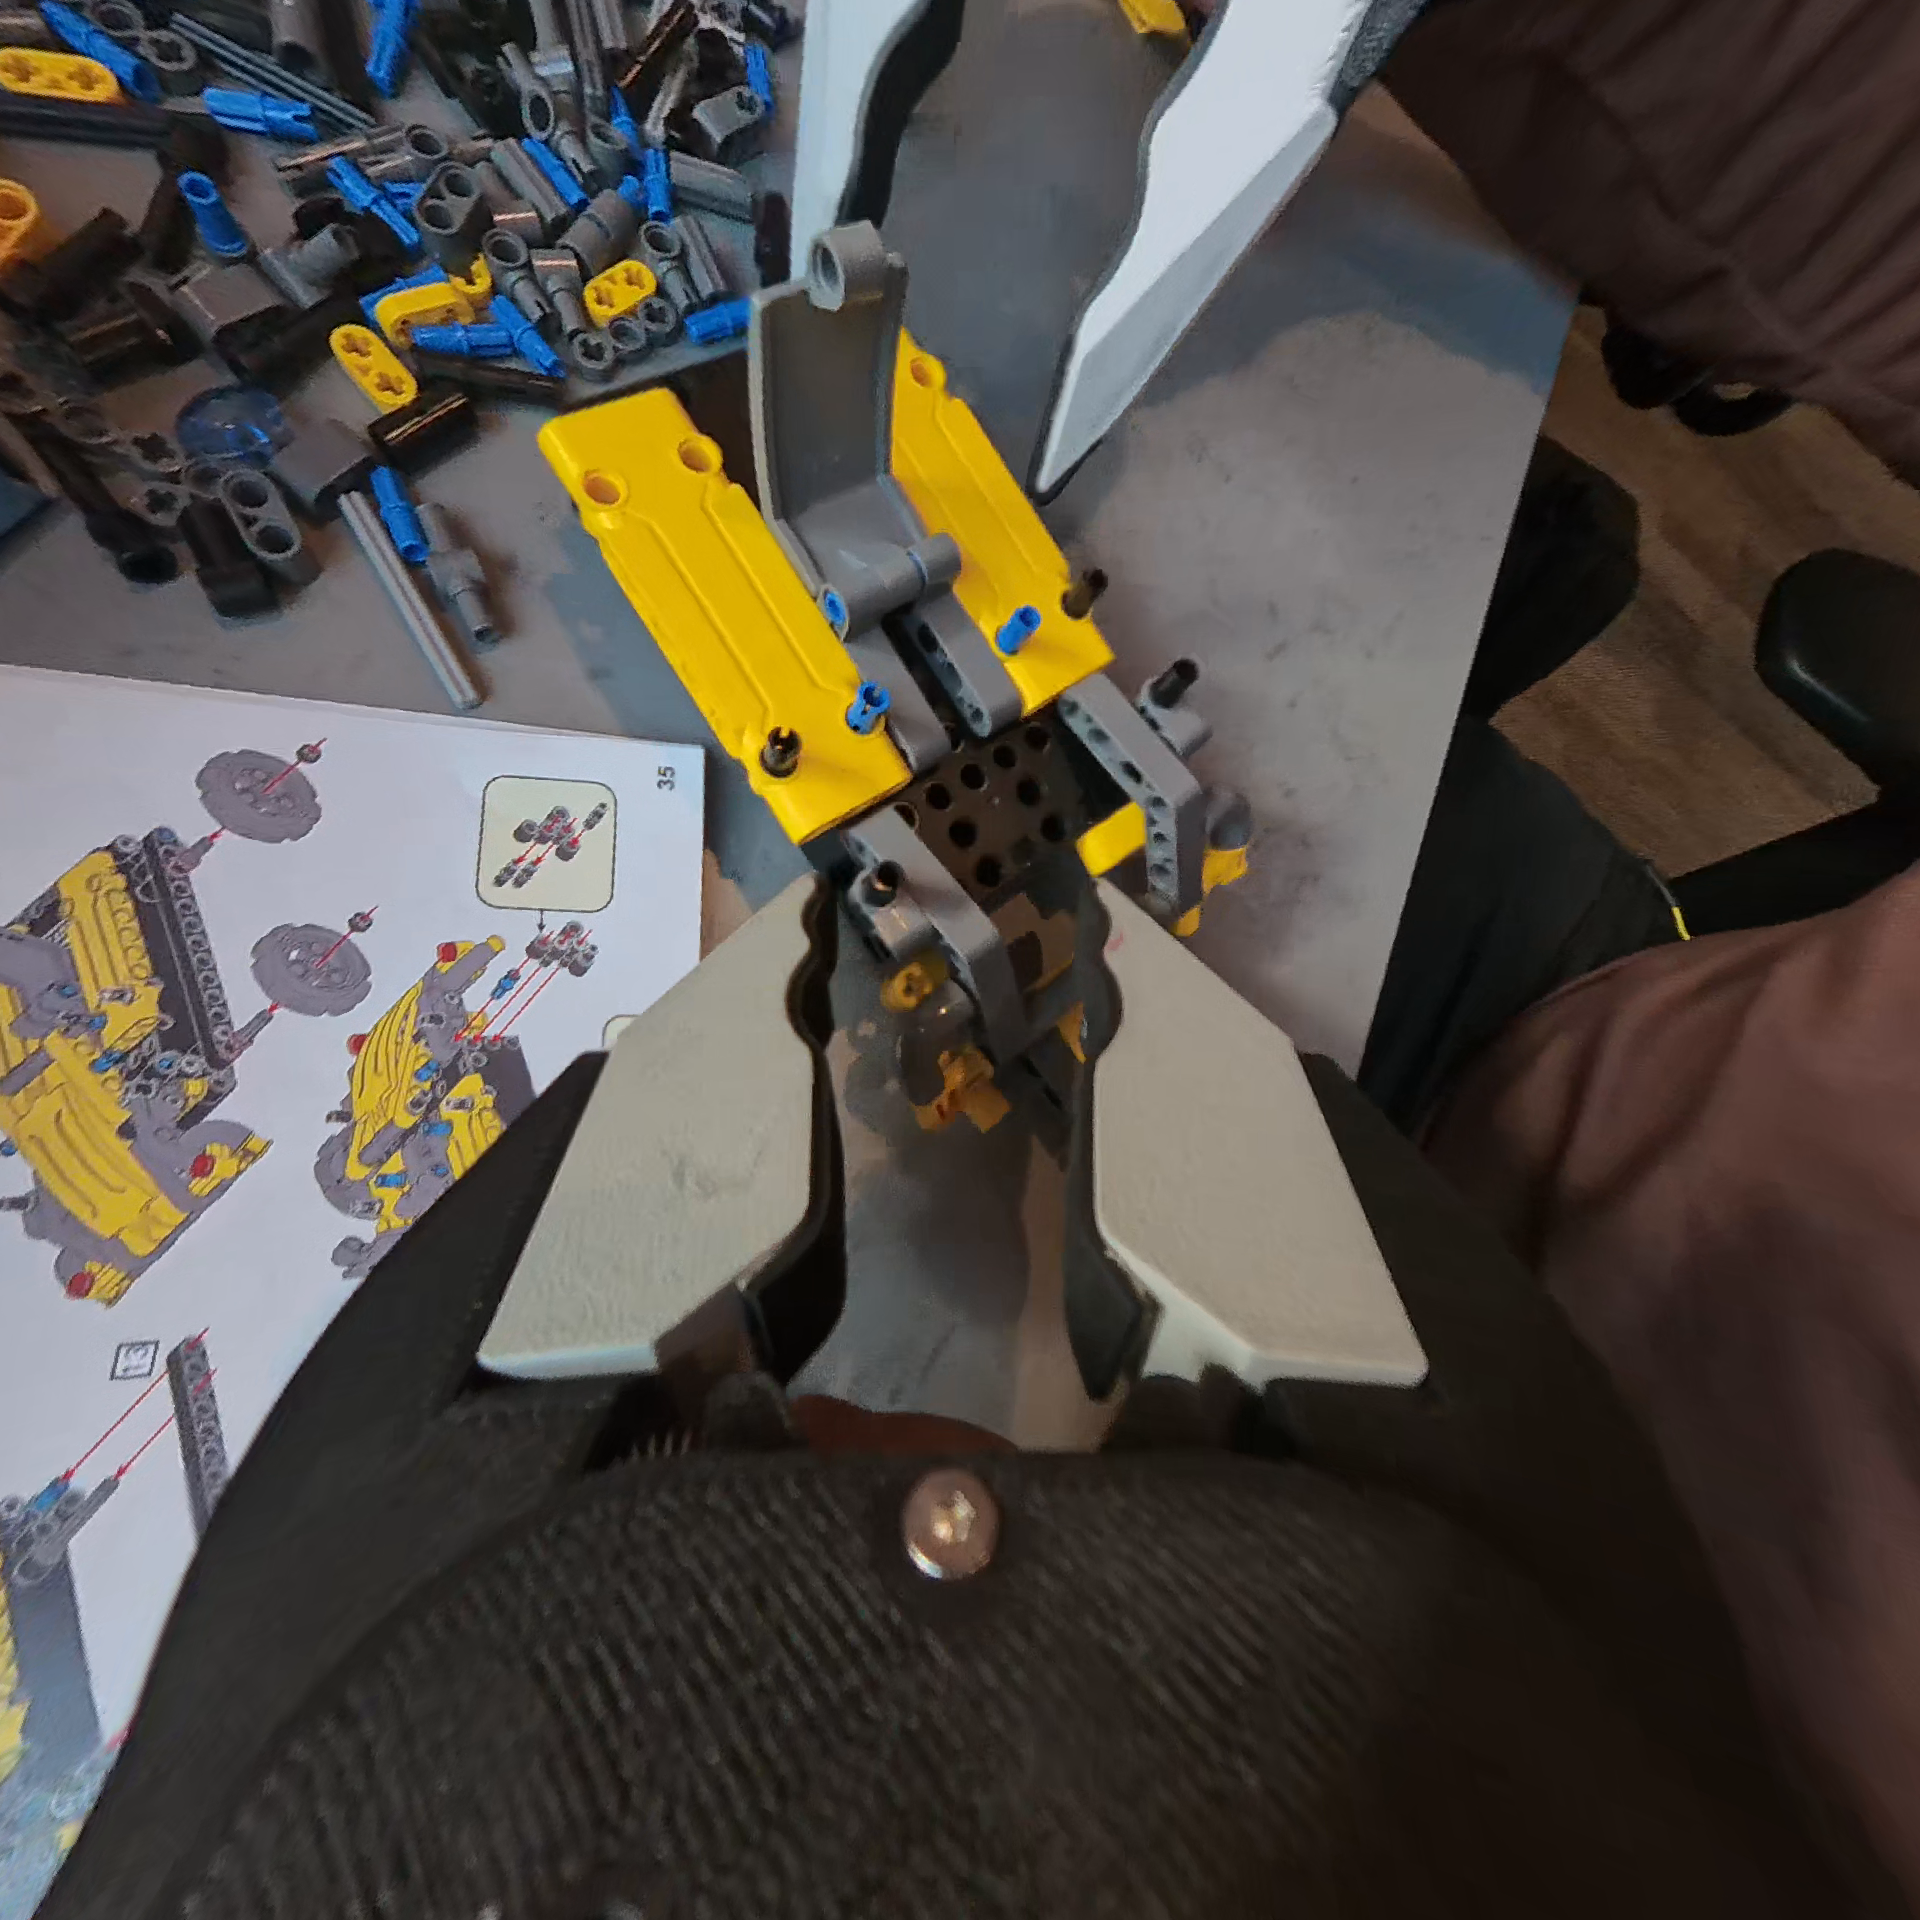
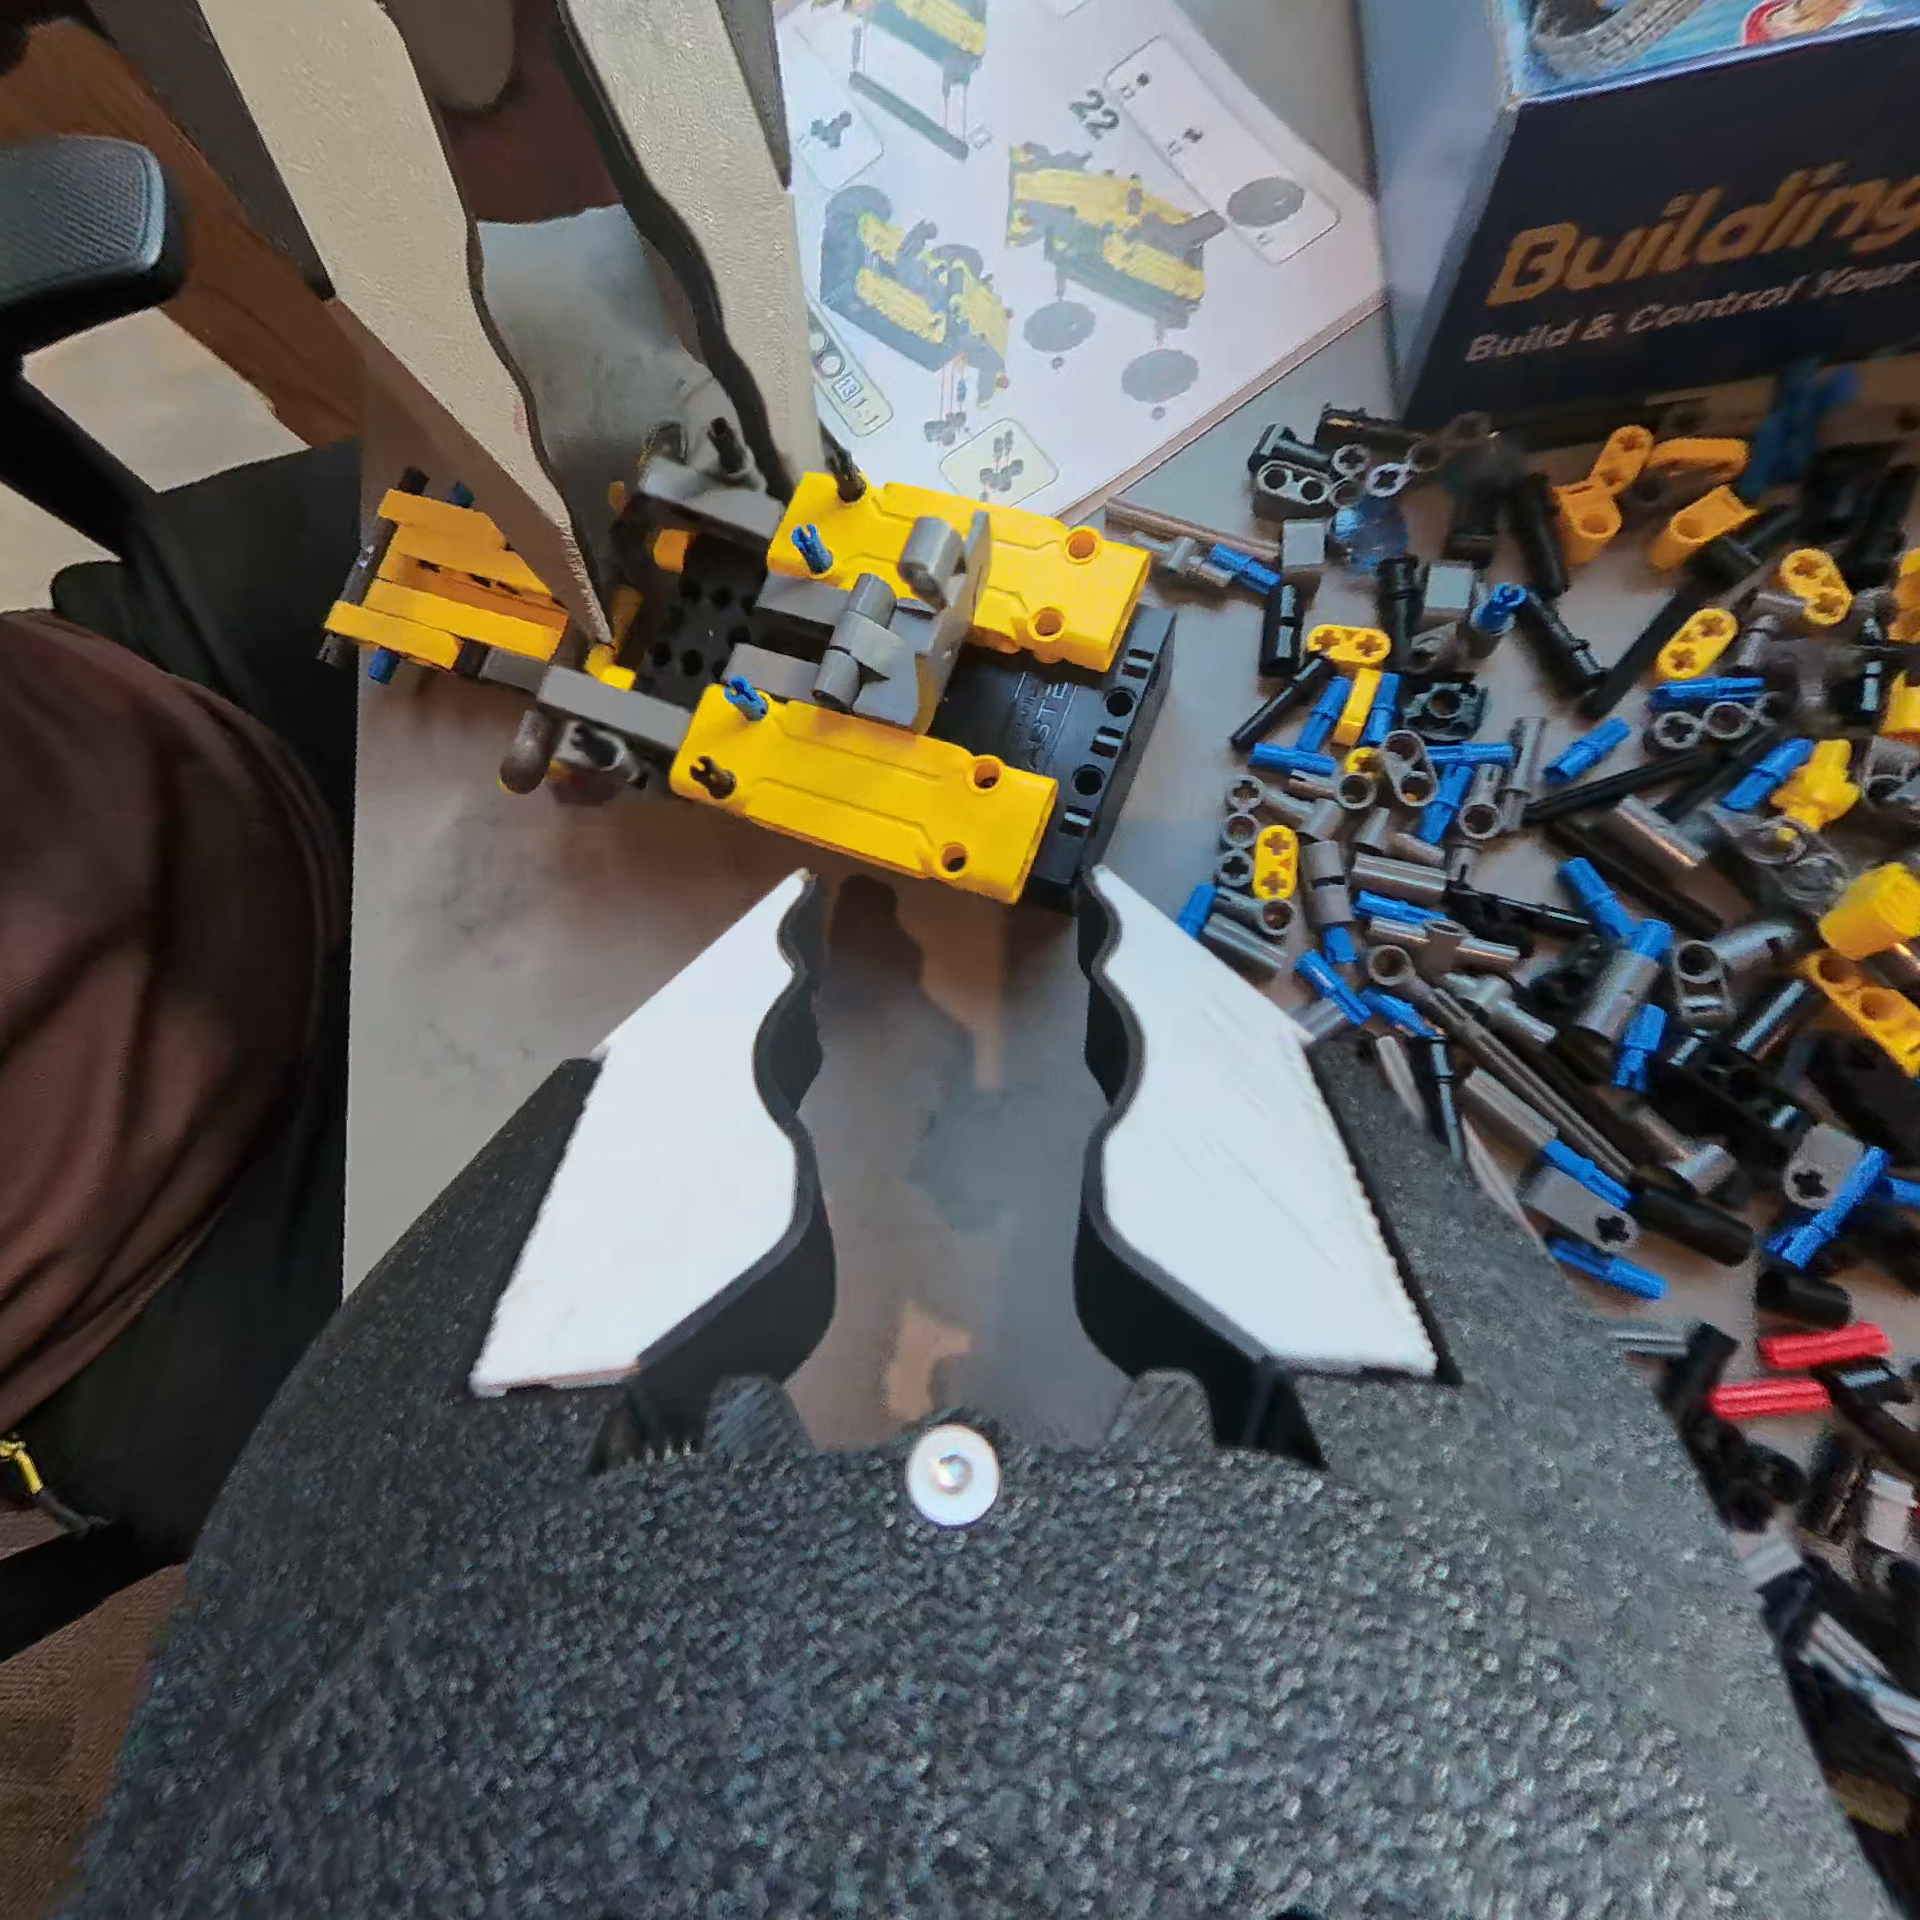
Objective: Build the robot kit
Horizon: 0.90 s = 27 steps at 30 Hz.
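The left tool (image 1: 956, 997) is closed on the near end of a partly built yellow and grey brick model (image 1: 831, 623), which rests on the grey tabletop (image 1: 1299, 540) near its edge. Two long yellow panels (image 2: 862, 790) are seen on the model, one on each side of a grey curved piece (image 1: 831, 416), and two blue pins (image 1: 868, 707) stand up from them. The right tool (image 2: 945, 883) is held with its fingers spread and empty, just short of the model's side. An open instruction booklet (image 1: 312, 935), printed with diagrams and numbers, lies left of the left tool. A heap of loose blue, grey, black and yellow parts (image 2: 1558, 883) lies right of the right tool, beside one dark lettered box (image 2: 1662, 260).
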Each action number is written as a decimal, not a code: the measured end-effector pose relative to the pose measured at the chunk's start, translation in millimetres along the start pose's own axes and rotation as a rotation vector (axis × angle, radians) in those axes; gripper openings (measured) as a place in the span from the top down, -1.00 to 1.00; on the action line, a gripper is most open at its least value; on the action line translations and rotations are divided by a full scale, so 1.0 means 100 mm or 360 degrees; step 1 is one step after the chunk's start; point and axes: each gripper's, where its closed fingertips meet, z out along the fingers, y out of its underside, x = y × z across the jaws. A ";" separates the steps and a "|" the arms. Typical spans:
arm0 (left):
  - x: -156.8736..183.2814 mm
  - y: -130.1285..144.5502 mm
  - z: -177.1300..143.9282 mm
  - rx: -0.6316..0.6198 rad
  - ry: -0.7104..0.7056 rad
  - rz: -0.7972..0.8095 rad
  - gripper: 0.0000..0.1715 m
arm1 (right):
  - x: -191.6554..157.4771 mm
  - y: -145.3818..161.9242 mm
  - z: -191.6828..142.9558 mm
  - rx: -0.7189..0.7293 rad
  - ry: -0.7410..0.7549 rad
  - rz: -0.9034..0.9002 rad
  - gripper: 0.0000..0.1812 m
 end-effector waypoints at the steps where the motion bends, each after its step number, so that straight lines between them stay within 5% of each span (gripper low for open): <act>1: 0.00 0.01 0.01 -0.0016 -0.0003 0.0013 0.51 | -0.02 0.02 0.00 -0.0004 0.0026 -0.0008 0.52; 13: 0.30 -0.16 0.38 -0.0113 0.0175 0.0266 0.64 | -0.29 0.57 -0.39 -0.0005 0.0504 0.0258 0.65; 16: 0.25 -0.21 0.36 -0.0145 0.0110 0.0303 0.55 | -0.33 0.69 -0.53 0.0041 0.0579 0.0327 0.65; 21: 0.16 -0.23 -0.12 0.0024 -0.0226 0.0219 0.41 | -0.45 0.72 -0.68 0.0161 0.0621 0.0350 0.65; 24: 0.52 -0.30 -0.22 0.0235 -0.0292 0.0235 0.59 | -0.60 0.60 -0.60 0.0260 0.0544 0.0316 0.65; 27: 0.75 -0.29 -0.01 0.0229 -0.0283 0.0214 0.61 | -0.71 0.51 -0.45 0.0290 0.0509 0.0245 0.66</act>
